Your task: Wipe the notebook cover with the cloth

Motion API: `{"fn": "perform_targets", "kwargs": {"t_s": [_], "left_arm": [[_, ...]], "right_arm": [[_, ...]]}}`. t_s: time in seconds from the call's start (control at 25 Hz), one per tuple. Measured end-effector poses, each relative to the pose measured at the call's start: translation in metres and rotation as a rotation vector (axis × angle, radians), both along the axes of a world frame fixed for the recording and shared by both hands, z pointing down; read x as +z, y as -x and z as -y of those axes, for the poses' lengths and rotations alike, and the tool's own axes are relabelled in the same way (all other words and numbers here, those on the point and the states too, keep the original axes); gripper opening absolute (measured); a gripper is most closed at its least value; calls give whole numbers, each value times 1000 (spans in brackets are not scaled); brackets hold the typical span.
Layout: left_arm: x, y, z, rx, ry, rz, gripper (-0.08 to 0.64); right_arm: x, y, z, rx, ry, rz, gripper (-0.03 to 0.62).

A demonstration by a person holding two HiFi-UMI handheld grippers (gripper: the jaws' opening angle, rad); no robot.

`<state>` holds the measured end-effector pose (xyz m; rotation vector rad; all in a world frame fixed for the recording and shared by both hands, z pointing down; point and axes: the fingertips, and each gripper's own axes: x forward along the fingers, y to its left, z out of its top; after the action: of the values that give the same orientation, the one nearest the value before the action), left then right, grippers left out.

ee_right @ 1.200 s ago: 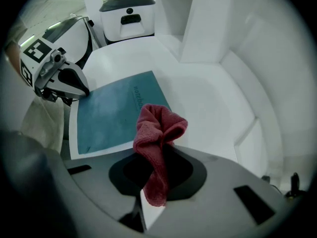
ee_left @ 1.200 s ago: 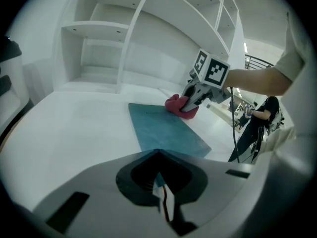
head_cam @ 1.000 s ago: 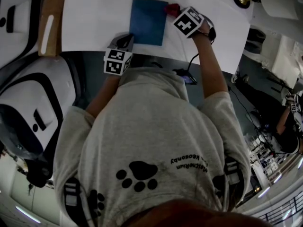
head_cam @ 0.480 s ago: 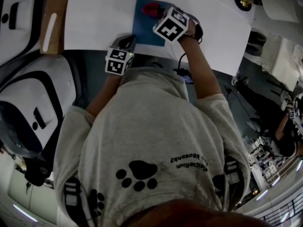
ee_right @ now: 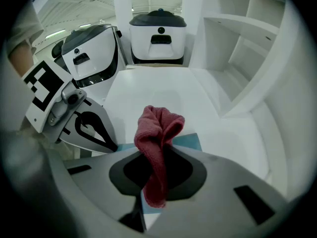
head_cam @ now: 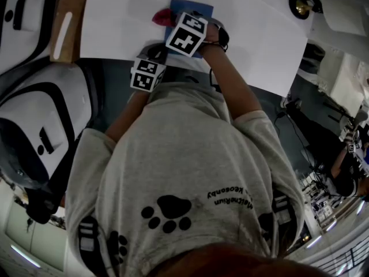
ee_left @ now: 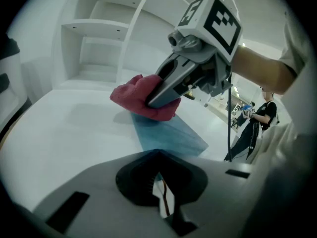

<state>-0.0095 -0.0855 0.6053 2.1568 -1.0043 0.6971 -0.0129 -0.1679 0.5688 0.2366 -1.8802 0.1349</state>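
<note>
Wiping is judged under way: the cloth [ee_right: 159, 123] is clamped in the right tool [ee_right: 156, 155] over the notebook [ee_left: 171, 135] just ahead of the closed left tool [ee_left: 157, 157], and a sweep across the cover is called for next.

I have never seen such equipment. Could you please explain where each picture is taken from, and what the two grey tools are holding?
There is no robot here: a person holds a two-jaw gripper in each hand. The head view looks down from the person's head. The other two cameras ride on the grippers and look along their jaws. On the white table lies a blue notebook. The right gripper is shut on a red cloth, which rests on the notebook. The left gripper has its jaws almost together at the notebook's near corner.
</note>
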Motion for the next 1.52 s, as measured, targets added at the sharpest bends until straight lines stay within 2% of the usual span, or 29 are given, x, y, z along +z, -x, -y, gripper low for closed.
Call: {"fn": "perform_targets", "kwargs": {"t_s": [0.28, 0.76, 1.52], "left_arm": [[2, 0, 0, -9, -2, 8, 12], [1, 2, 0, -22, -13, 20, 12], [5, 3, -1, -10, -23, 29, 12]], "right_arm": [[27, -7, -12, -73, 32, -94, 60], [27, -50, -13, -16, 61, -110, 60], [29, -124, -20, 101, 58, -192, 60]]}}
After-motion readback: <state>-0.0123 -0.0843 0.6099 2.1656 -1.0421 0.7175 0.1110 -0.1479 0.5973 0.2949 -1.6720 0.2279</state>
